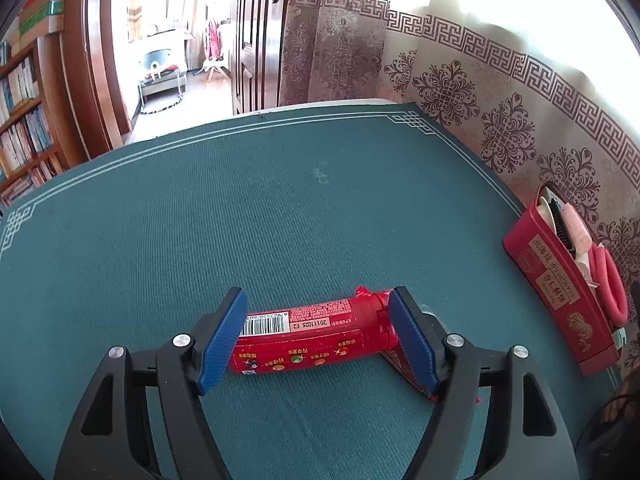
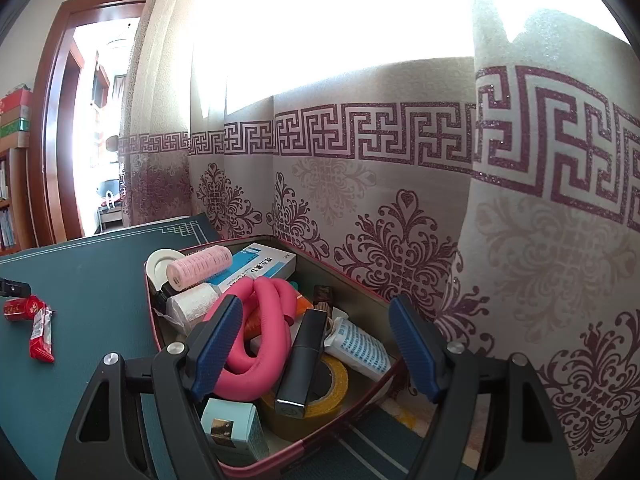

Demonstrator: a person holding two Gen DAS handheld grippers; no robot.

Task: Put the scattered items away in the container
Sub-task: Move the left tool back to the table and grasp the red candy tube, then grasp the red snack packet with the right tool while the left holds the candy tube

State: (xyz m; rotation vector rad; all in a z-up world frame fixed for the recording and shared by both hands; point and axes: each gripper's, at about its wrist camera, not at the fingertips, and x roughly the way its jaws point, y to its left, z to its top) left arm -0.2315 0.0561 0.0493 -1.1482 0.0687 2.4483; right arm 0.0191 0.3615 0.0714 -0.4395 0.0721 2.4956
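Observation:
A red bottle (image 1: 312,328) with a barcode label lies on its side on the teal mat (image 1: 280,200), lengthwise between the blue pads of my left gripper (image 1: 316,336). The jaws stand wide and open, and the left pad hides the bottle's end. A red snack packet (image 1: 396,365) peeks out behind the right finger. In the right wrist view the bottle (image 2: 20,308) and the packet (image 2: 40,336) lie at the far left. My right gripper (image 2: 316,344) hangs open over the red tin box (image 2: 150,300), gripping nothing.
The box (image 1: 556,292) stands at the mat's right edge against a patterned curtain (image 2: 400,240). It holds a pink foam loop (image 2: 260,344), a black tube (image 2: 304,360), a yellow tape roll (image 2: 332,396) and several small packages. A bookshelf (image 1: 24,128) and an open doorway lie beyond the table.

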